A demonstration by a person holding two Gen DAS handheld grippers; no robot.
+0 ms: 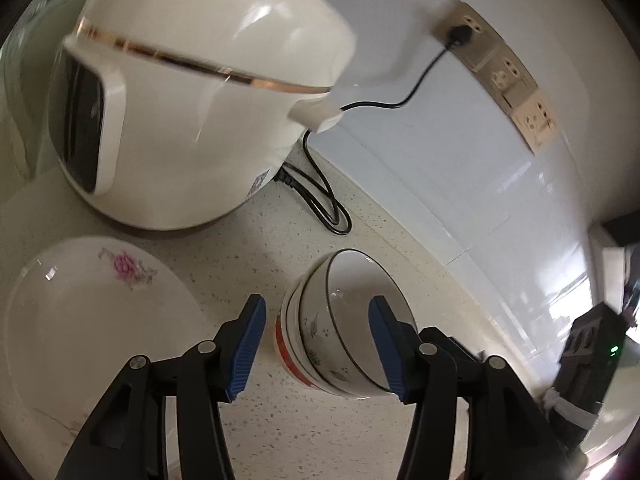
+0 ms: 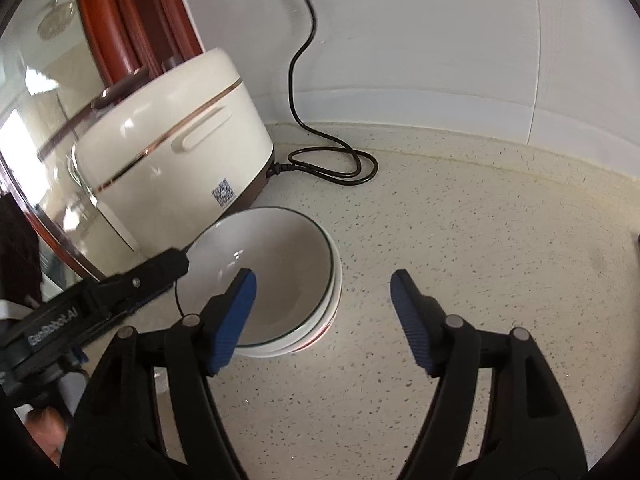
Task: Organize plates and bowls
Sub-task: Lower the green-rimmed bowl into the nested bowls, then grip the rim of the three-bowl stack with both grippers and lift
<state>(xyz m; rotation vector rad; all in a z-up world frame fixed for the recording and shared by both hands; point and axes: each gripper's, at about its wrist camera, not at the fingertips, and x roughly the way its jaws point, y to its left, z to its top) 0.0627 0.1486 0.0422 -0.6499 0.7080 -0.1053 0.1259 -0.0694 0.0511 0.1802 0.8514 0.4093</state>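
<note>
A stack of white bowls stands on the speckled counter; the top one has a dark rim and grey leaf marks, the lowest a red band. My left gripper is open around the stack. Its left pad stands clear of the bowls' side and its right pad overlaps the top rim. A white plate with a pink flower lies to the left. In the right wrist view my right gripper is open just above the bowls, its left finger over the top bowl. One left-gripper finger reaches the rim.
A cream rice cooker stands close behind the bowls. Its black cord loops on the counter and runs up the tiled wall to the sockets. A black device with a green light is at the right.
</note>
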